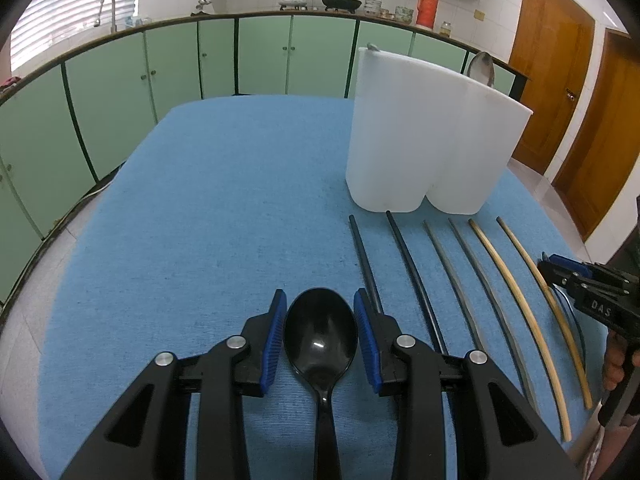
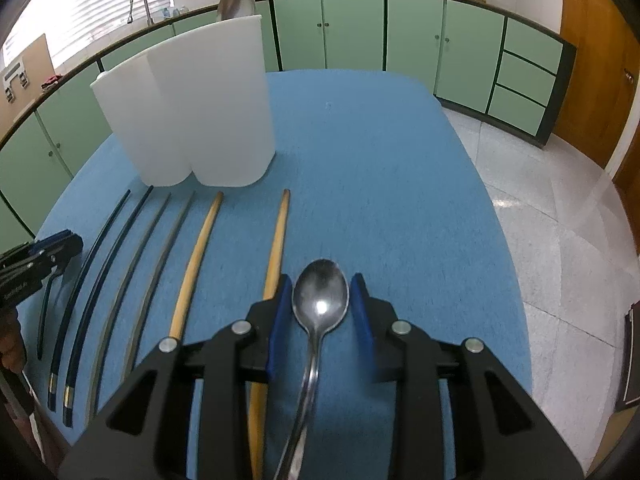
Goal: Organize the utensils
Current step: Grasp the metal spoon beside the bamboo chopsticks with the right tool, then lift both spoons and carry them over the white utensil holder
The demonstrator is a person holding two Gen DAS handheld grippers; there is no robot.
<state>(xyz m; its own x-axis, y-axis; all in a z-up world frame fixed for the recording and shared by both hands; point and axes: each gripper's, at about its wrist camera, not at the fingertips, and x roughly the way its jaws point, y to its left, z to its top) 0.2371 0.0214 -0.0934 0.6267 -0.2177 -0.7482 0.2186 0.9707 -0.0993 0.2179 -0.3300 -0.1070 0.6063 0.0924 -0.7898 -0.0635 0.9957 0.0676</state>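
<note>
Your left gripper holds its jaws apart around the black spoon on the worktop, your right gripper likewise straddles the metal spoon; close off-centre and either bowl may skid toward the chopsticks at 3 o'clock.

Black spoon, steel spoon, six chopsticks before white holder
</note>
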